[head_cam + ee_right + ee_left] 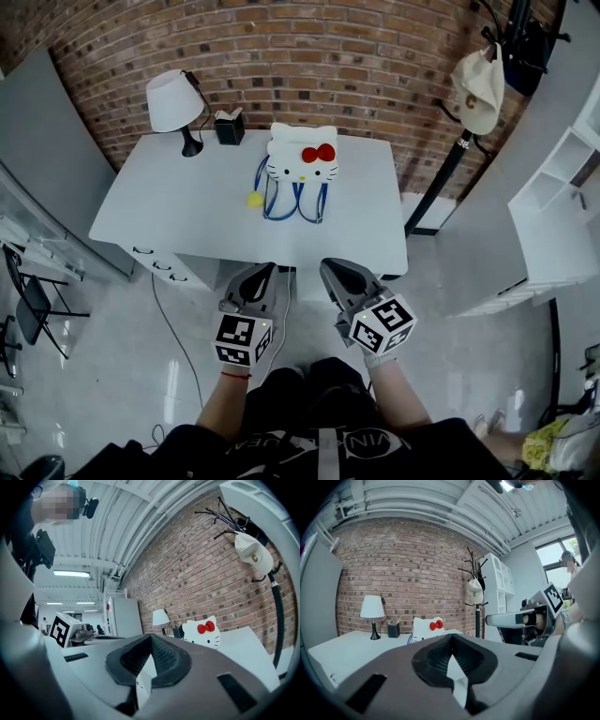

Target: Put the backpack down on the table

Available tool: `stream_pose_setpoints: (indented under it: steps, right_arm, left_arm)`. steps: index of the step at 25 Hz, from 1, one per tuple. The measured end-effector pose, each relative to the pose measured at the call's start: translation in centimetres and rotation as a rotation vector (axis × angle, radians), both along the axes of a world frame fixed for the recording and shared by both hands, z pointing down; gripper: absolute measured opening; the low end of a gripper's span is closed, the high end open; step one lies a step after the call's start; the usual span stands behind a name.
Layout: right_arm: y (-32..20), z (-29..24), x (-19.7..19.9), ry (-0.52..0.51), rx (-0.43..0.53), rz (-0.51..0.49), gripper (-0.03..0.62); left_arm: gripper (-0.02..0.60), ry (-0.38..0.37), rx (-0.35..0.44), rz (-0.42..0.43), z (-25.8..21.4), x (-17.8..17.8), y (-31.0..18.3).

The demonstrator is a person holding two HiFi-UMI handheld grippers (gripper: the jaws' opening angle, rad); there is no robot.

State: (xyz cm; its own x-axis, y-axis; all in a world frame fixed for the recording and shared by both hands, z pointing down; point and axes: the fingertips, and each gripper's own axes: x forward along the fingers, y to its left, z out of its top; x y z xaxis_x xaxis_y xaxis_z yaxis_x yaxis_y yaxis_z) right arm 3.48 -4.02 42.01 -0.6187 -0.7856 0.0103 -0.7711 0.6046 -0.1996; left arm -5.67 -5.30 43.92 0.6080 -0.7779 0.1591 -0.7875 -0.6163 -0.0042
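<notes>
My left claw is closed, with nothing between its jaws. Beyond its tip and slightly left, the white cat-faced backpack sits on the table, with a lamp farther left. The right claw shows off to its right.

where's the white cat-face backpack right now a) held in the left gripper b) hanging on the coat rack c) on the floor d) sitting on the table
D: the backpack sits on the table with its blue straps lying on the tabletop, while the left gripper and right gripper are shut and empty, short of the table's front edge.
</notes>
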Motion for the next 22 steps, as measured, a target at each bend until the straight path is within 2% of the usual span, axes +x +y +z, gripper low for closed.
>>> stream_pose_setpoints:
  steps: [3, 8, 12, 17, 22]
  right_arm:
    - [0.3, -1.0, -0.9, -0.008, 0.016, -0.028, 0.002]
    - [1.8, -2.0, -1.0, -0.005, 0.026, -0.062, 0.002]
    - [4.1, -1.7, 0.5, -0.004, 0.004, -0.063, 0.000]
    - [7.6, 0.2, 2.5, -0.023, -0.062, -0.046, 0.002]
    - [11.2, 0.6, 2.9, -0.012, -0.052, -0.052, 0.000]
  left_arm:
    - [0.005, 0.005, 0.019, -0.025, -1.0, -1.0, 0.4]
    - [0.005, 0.019, -0.002, -0.072, -1.1, -1.3, 1.8]
    - [0.005, 0.032, -0.031, -0.076, -0.7, 0.4, 3.9]
    - [0.005, 0.009, -0.051, -0.052, -0.3, 2.8, 7.7]
    - [0.005, 0.001, -0.054, -0.048, -0.1, 4.0, 11.4]
